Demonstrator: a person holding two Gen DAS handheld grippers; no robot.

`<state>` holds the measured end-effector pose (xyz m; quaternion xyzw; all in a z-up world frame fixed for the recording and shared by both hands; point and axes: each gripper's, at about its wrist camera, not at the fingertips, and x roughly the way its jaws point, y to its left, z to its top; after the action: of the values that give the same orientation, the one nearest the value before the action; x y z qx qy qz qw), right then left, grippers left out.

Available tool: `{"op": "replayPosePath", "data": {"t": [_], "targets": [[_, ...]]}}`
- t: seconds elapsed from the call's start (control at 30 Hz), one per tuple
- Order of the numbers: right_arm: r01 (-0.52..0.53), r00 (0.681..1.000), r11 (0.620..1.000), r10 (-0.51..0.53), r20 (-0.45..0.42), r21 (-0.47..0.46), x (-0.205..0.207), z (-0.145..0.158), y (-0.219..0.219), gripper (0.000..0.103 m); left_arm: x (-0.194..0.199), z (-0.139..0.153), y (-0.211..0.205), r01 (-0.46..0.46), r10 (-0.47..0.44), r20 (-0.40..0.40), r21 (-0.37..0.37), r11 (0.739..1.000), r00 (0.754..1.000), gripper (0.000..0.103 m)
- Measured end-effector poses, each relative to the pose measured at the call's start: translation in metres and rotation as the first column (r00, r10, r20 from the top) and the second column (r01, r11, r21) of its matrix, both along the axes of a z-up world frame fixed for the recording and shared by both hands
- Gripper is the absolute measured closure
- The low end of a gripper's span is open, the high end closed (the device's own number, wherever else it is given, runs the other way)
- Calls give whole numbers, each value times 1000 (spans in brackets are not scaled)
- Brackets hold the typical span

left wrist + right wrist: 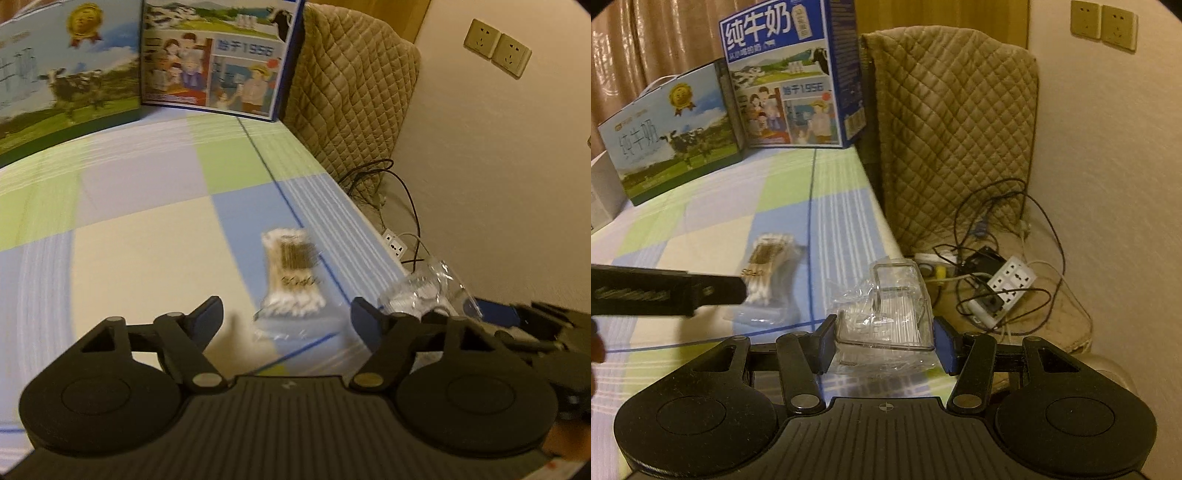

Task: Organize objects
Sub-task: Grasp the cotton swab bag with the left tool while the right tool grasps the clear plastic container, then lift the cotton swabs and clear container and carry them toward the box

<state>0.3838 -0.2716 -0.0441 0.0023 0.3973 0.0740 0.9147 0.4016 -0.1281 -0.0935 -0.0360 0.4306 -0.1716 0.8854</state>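
Observation:
A pack of cotton swabs (291,273) in clear wrap lies on the checked tablecloth (147,221), near the table's right edge. My left gripper (286,306) is open just short of it, its fingers spread wider than the pack. In the right wrist view the same pack (768,266) lies partly behind the left gripper's fingers (716,290), which reach in from the left. My right gripper (884,328) is shut on a clear plastic box (894,295), with a blue pad against each side. That box (424,288) shows at the table edge in the left wrist view.
Two milk cartons (786,81) (672,140) stand at the back of the table. A quilted brown cover (953,129) hangs right of the table edge. Below it lie power strips (1012,280) and tangled cables (997,221). Wall sockets (496,48) are above.

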Motion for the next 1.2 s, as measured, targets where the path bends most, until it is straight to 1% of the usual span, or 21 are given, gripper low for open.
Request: {"op": "replayPosePath", "data": {"t": [0.1, 0.17, 0.2, 0.23, 0.27, 0.37, 0.47, 0.53, 0.67, 0.77, 0.87, 1.0, 1.13, 1.2], "targets": [[1, 1000, 1000, -1, -7, -5, 0, -2, -1, 53, 11, -9, -8, -6, 6, 3, -15, 1000, 1000, 38], [3, 1000, 1000, -3, -9, -5, 0, -3, -1, 53, 17, -15, -12, -17, 17, 5, -15, 1000, 1000, 45], [5, 1000, 1000, -5, -7, -5, 0, -3, -1, 53, 20, -18, -14, -18, 18, 4, -9, 1000, 1000, 47], [7, 1000, 1000, -7, -6, -3, 0, -2, -2, 53, 23, -21, -16, -17, 17, 4, 1, 1000, 1000, 53], [8, 1000, 1000, -8, -5, -1, 0, -2, -2, 53, 25, -23, -17, -17, 17, 3, 7, 1000, 1000, 61], [3, 1000, 1000, -3, -5, -1, 0, -2, -1, 53, 27, -26, -18, -6, 6, 1, 23, 1000, 1000, 71], [-6, 1000, 1000, 6, -7, 3, 1, -2, 1, 53, 19, -25, -13, 7, -7, -6, 42, 999, 1000, 76], [-17, 1000, 1000, 17, -6, 5, -1, -2, 3, 53, 9, -23, -4, 8, -7, -17, 54, 999, 1000, 77], [-53, 999, 998, 53, -7, 15, -5, 0, 12, 53, -28, -20, 26, -19, 23, -53, 83, 996, 998, 80], [-101, 995, 995, 102, -19, 28, -14, 1, 23, 53, -68, -17, 53, -44, 52, -81, 91, 995, 995, 80], [-147, 988, 987, 149, -33, 59, -25, 3, 36, 53, -113, -15, 78, -82, 91, -96, 92, 992, 991, 81], [-211, 976, 974, 214, -29, 82, -43, 10, 57, 53, -165, -13, 101, -120, 132, -107, 106, 987, 986, 81], [-259, 965, 962, 262, -24, 85, -66, 14, 77, 53, -204, -6, 117, -161, 173, -121, 105, 981, 977, 81], [-272, 961, 958, 275, -24, 89, -86, 14, 85, 53, -218, -3, 124, -182, 194, -123, 103, 978, 973, 81]]}}
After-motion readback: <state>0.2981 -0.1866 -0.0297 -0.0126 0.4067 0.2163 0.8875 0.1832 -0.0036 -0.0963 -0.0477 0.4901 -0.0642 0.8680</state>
